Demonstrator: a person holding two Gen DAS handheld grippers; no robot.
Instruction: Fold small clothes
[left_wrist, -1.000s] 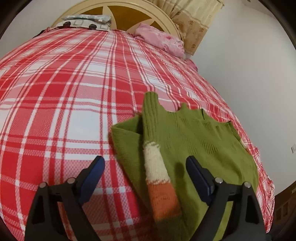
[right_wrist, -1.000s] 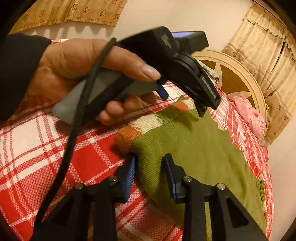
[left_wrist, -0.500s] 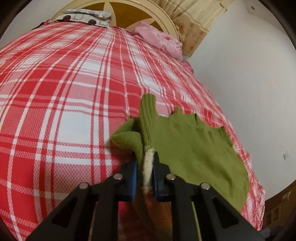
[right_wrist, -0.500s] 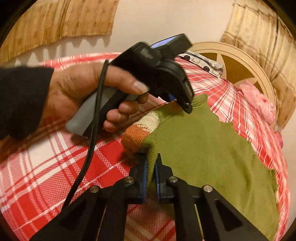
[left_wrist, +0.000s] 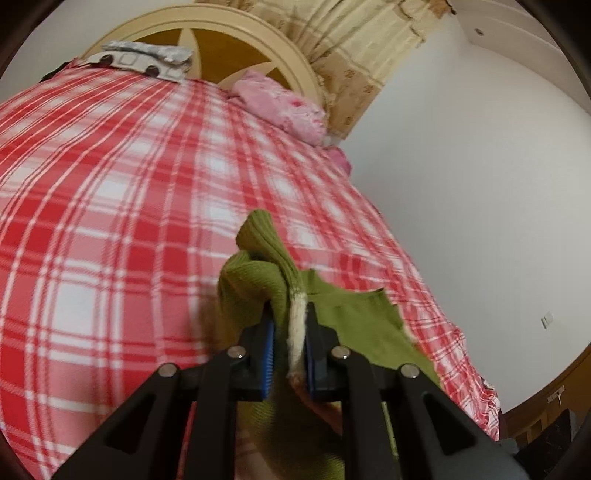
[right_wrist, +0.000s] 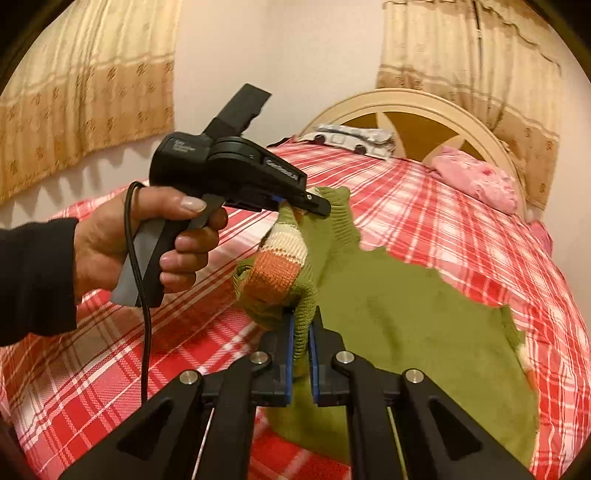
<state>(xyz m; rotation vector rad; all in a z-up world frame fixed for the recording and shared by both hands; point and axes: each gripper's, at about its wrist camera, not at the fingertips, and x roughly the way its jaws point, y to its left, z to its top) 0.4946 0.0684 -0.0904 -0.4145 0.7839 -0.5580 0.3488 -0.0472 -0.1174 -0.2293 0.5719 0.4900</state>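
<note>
A small green knit sweater (right_wrist: 413, 325) with a cream and orange striped sleeve (right_wrist: 280, 262) lies on the red plaid bed (right_wrist: 461, 221). My right gripper (right_wrist: 300, 332) is shut on the green edge of the sweater near the sleeve, lifting it. In the left wrist view my left gripper (left_wrist: 290, 332) is shut on the sleeve (left_wrist: 295, 325) where green meets cream, and the cuff end (left_wrist: 258, 229) stands up above the pads. The right wrist view shows the left gripper (right_wrist: 314, 201), held by a hand (right_wrist: 147, 236), pinching the same sleeve higher up.
A cream headboard (right_wrist: 413, 103) stands at the far end of the bed, with a pink pillow (right_wrist: 480, 181) and a grey-white folded item (right_wrist: 351, 138) in front of it. Curtains (right_wrist: 81, 96) hang behind. A white wall (left_wrist: 480, 184) runs along the bed's right side.
Both grippers went from open to shut on the sweater, then rose, lifting the sleeve and the sweater's near edge off the bed. The sleeve now bunches up between them.
</note>
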